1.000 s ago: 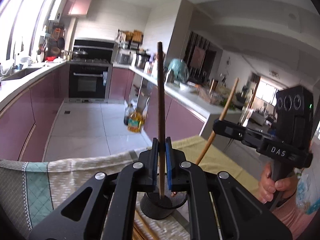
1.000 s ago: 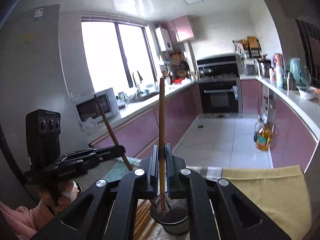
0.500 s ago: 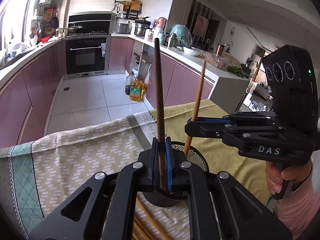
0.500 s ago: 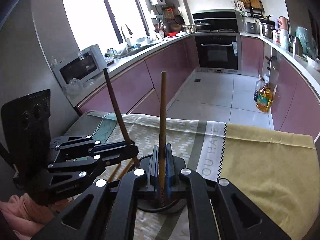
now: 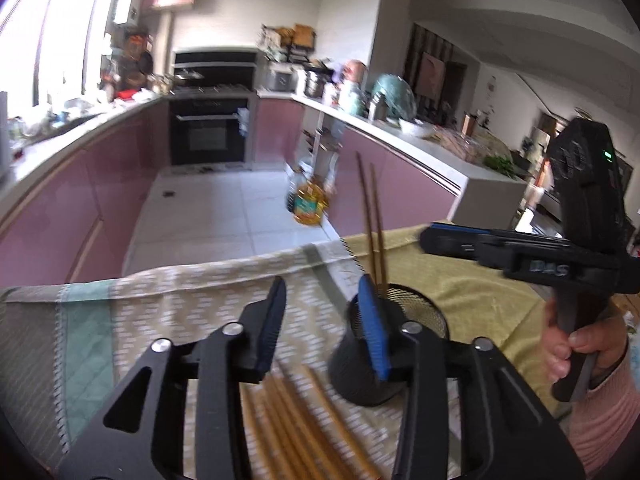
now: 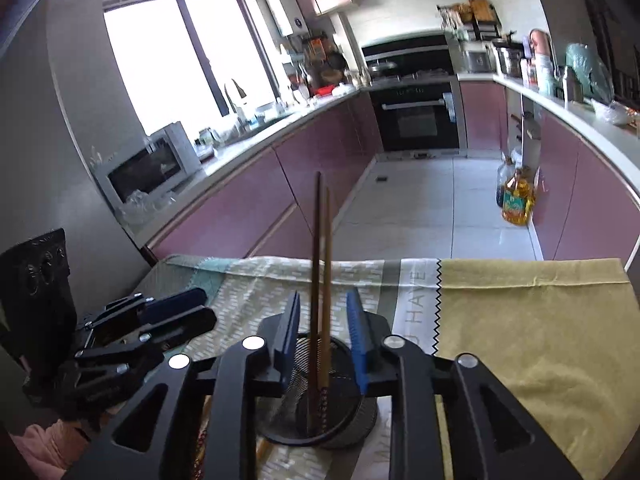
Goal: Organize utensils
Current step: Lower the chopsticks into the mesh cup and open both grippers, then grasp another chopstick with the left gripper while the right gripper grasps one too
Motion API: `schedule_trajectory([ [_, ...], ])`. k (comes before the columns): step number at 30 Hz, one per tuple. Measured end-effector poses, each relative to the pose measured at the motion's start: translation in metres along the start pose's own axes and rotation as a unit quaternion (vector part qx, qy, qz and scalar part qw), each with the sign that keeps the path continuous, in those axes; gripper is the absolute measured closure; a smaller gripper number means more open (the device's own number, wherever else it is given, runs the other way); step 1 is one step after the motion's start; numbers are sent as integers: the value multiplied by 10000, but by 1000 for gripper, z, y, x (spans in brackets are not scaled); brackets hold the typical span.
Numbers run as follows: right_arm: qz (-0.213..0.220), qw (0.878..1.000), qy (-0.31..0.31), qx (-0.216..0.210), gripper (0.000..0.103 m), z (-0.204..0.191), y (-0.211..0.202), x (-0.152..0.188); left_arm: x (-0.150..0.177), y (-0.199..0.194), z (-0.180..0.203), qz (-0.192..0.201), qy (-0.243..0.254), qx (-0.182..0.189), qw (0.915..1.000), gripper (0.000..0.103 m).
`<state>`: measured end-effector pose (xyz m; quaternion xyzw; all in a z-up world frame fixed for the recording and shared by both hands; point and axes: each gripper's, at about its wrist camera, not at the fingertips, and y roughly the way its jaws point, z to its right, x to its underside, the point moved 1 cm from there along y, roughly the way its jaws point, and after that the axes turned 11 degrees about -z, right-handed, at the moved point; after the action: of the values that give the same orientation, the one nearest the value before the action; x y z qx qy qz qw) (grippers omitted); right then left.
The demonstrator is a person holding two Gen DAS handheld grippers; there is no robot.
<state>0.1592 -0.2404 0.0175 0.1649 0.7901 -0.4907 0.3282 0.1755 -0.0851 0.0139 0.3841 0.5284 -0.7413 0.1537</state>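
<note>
Now both chopsticks (image 6: 321, 280) upright in the holder (image 6: 344, 412), untouched between the parted right hand-held gripper (image 6: 323, 344)

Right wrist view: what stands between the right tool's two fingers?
Two chopsticks, upright in the black mesh holder, stand between the right tool's open fingers; neither pad touches them. It shows in the right wrist view.

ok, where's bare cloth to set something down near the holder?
Free: yellow cloth right of the holder, and patterned cloth on its other side. Crowded: loose chopsticks lying against the holder, under the left hand-held gripper.
</note>
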Motion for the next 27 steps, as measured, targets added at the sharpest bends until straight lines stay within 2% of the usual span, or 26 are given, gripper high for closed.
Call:
schedule_trajectory([
  [2,106,9997,-168,-121,68,-10,-11,10,12,-16,-7,133,0,-204,9997,55],
  [6,84,9977,-565,-371,61,-35,-23,40,42,-32,-23,-3,55,-512,9987,50],
  [12,-687,9947,-546,-539,61,-51,16,81,86,-21,-50,-694,-74,-738,9948,50],
  [14,-1003,9933,-400,-411,61,-50,38,91,99,-11,-57,-903,-140,-763,9929,50],
  [17,-1216,9919,-279,-249,62,-48,59,100,117,-1,-63,-1150,-216,-801,9899,51],
  [20,-1313,9910,-212,-123,62,-49,71,106,135,2,-63,-1284,-278,-747,9885,52],
  [27,-1406,9898,-186,145,65,-55,90,111,147,10,-56,-1444,-220,-707,9867,53],
])
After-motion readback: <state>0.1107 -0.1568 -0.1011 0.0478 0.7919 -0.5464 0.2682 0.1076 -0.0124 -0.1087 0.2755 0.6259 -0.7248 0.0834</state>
